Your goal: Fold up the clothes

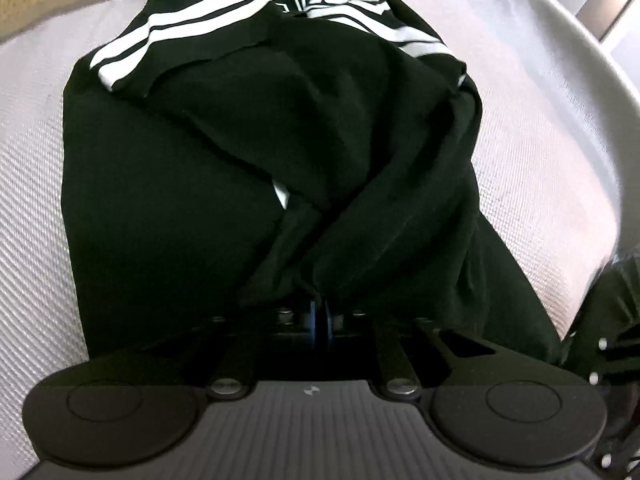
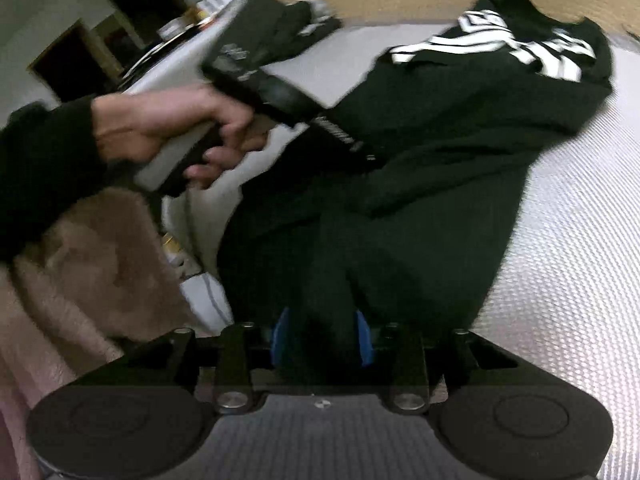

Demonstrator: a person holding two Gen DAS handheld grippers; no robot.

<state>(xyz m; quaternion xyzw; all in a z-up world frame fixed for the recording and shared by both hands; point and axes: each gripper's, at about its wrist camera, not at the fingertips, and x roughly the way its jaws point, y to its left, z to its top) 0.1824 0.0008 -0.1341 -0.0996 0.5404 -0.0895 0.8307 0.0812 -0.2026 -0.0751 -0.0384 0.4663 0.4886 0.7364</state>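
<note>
Left wrist view: my left gripper [image 1: 320,312] has its blue-padded fingers drawn almost together, pinching a bunched fold of the black cotton garment with white stripes and lettering [image 1: 256,160]. The cloth rises straight out from the fingertips and spreads ahead of them; the striped, lettered part lies at the far end, beyond the gripper. The garment rests on a white textured bed cover [image 1: 540,140], which shows on both sides of the gripper.

Right wrist view: my right gripper [image 2: 323,340] stands partly open, blue pads [image 2: 282,336] visibly apart. Black cloth of the same garment [image 2: 420,208] lies between them, but I cannot tell whether the pads press on it. The garment runs forward and to the right from these fingers. Ahead and to the left, a hand [image 2: 168,128] in a dark sleeve [image 2: 44,176] grips the handle of the left gripper [image 2: 362,152], whose tip sits on the black cloth. A beige fleecy blanket [image 2: 92,264] lies left of the right gripper.
</note>
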